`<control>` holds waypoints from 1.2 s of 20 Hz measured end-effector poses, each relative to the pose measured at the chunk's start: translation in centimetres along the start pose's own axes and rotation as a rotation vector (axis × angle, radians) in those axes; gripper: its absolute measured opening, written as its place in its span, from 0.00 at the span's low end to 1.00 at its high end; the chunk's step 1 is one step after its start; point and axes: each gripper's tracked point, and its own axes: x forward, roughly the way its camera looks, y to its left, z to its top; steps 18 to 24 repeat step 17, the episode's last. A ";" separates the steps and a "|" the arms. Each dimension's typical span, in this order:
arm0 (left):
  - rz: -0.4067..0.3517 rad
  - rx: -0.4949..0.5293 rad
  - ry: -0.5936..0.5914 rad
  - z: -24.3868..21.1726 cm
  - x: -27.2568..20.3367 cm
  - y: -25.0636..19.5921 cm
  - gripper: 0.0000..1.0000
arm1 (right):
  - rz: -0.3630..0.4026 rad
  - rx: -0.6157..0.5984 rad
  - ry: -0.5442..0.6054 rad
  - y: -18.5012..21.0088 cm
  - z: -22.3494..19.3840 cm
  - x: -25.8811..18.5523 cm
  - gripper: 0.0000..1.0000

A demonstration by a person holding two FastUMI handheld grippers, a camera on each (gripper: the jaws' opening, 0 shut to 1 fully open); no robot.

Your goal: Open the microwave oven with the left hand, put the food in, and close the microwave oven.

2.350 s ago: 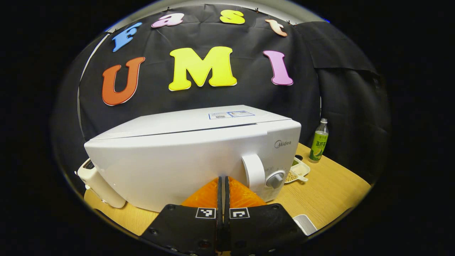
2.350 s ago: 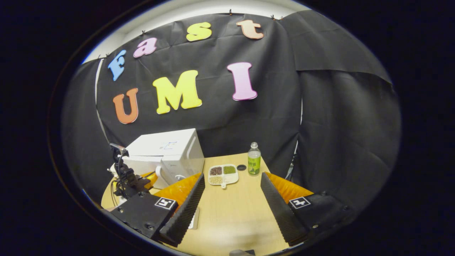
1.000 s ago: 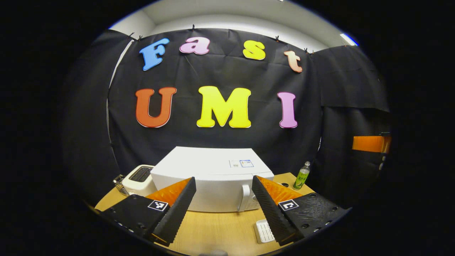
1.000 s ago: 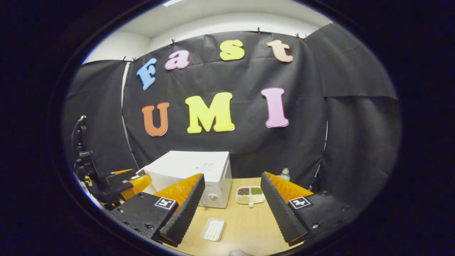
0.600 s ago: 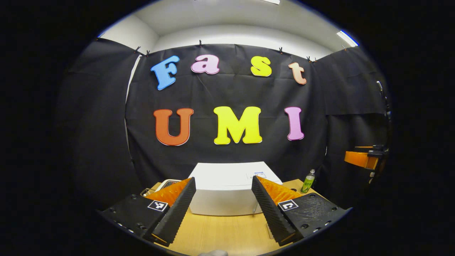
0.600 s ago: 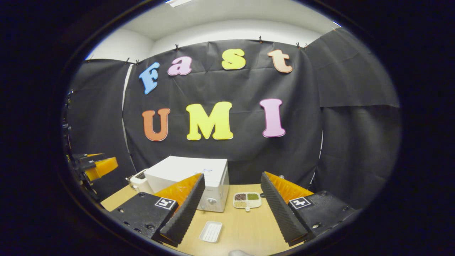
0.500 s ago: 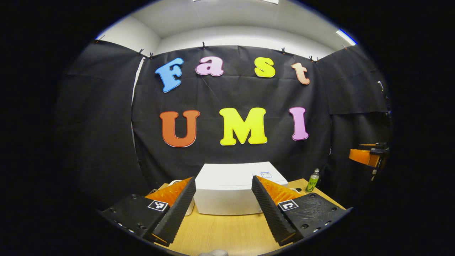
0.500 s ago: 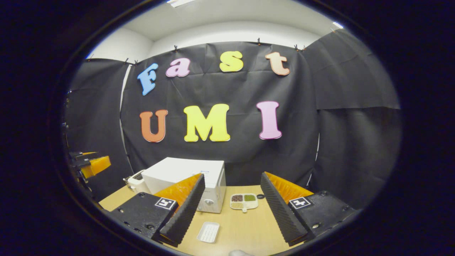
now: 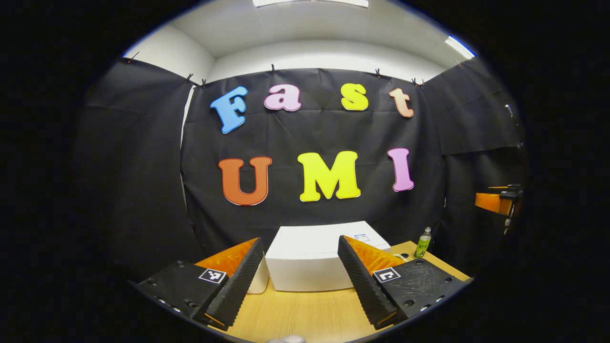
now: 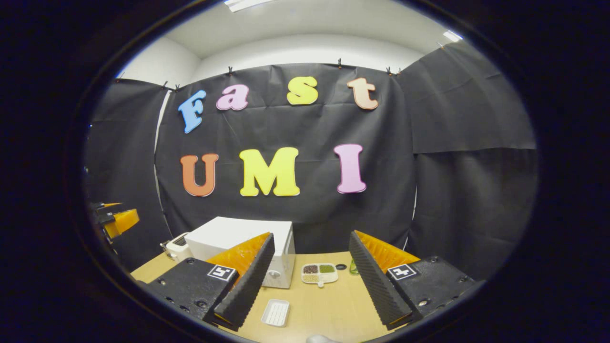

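Desk (image 10: 329,305): wooden, carrying everything.
Microwave oven (image 9: 305,259): white, door closed, at the desk's back; I judge opening still undone.
My left claw (image 9: 300,281): spread wide, empty, held back from the oven; approach the handle side squarely (handle hidden here).
My right claw (image 10: 310,281): gaping, empty, above the desk.
Divided dish of food (image 10: 319,274): just right of the oven.
White tray (image 10: 272,312): nearer me.
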 end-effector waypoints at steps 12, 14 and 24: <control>-0.005 0.002 -0.027 1.1 -0.5 -0.1 0.96 | 0.000 -0.011 -0.006 0.2 0.6 0.0 0.92; -0.007 0.003 -0.028 1.2 -0.6 -0.1 0.96 | 0.000 -0.009 -0.007 0.2 0.7 0.0 0.92; -0.005 0.008 -0.036 1.3 -0.6 0.3 0.96 | 0.002 -0.013 -0.013 0.5 0.9 -0.1 0.92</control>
